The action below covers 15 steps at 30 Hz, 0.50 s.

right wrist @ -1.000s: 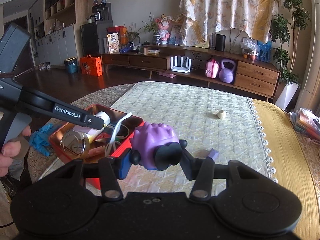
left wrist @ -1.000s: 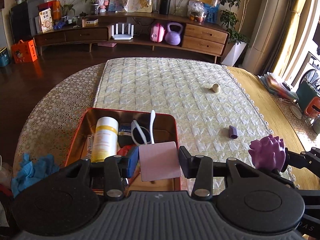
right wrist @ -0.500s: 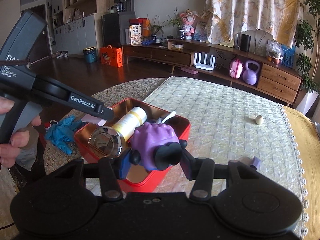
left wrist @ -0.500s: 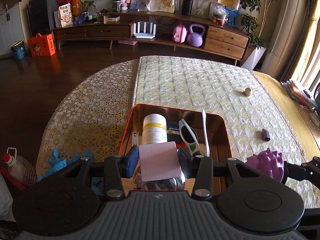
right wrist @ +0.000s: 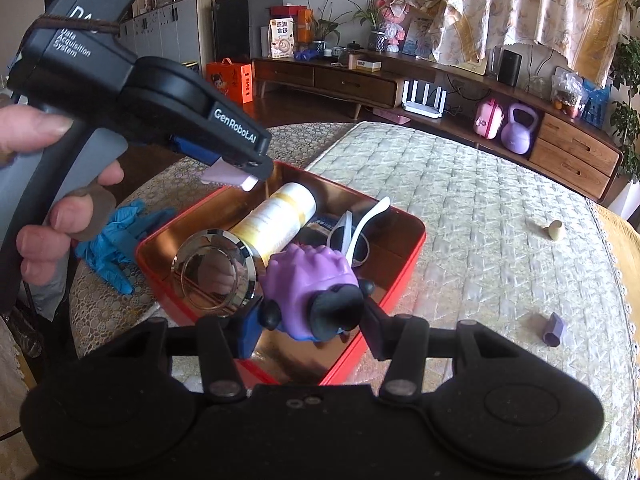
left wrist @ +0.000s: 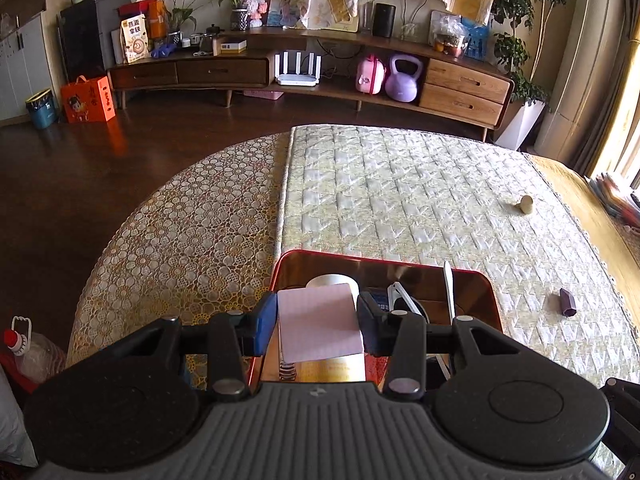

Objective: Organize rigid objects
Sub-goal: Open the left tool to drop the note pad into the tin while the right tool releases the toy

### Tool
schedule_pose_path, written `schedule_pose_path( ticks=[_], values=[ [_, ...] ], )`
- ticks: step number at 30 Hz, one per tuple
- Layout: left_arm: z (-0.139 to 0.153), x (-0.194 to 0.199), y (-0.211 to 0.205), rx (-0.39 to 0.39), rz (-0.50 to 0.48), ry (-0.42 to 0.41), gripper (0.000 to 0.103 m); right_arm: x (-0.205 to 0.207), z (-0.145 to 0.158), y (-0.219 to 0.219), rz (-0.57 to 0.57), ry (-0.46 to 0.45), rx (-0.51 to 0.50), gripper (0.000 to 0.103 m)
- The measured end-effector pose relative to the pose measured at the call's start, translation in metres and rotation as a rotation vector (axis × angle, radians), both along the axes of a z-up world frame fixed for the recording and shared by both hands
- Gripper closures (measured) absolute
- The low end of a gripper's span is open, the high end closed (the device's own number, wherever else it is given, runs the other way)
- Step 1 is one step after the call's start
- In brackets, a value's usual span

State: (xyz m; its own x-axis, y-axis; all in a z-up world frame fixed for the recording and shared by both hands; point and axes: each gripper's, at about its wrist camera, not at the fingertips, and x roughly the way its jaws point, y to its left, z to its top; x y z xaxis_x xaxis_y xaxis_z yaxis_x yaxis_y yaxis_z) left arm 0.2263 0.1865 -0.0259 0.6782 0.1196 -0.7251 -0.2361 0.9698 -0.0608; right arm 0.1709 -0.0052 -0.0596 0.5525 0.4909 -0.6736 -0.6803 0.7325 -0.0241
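Over the red tin (right wrist: 404, 258) on the quilted table (left wrist: 400, 192), your left gripper (left wrist: 319, 322) pinches a pink card (left wrist: 318, 322) and your right gripper (right wrist: 310, 320) clamps a purple spiky massage ball (right wrist: 310, 274), the white bottle (right wrist: 280, 216) lying at its eleven o'clock inside the tin.

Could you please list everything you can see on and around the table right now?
red tin: one, red, gold inside, table's near left
white bottle: one, white and yellow, lying in tin
chrome disc: one, in tin
sunglasses: one, white frame, in tin
purple block: one, on cloth
beige peg: one, on cloth
blue gloves: left of tin
left hand-held gripper: holds pink card over tin
right hand-held gripper: holds purple spiky toy over tin
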Motion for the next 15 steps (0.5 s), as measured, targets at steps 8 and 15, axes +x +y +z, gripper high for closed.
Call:
schedule_pose_path(
  ticks=[8, 15],
  values=[
    [-0.018, 0.021, -0.001, 0.009, -0.002, 0.015, 0.06, 0.002, -0.006, 0.006, 0.016, -0.015, -0.01, 0.053],
    [-0.027, 0.028, 0.0, 0.008, -0.007, 0.015, 0.06, 0.004, -0.012, 0.015, 0.026, 0.004, -0.026, 0.052]
  ],
)
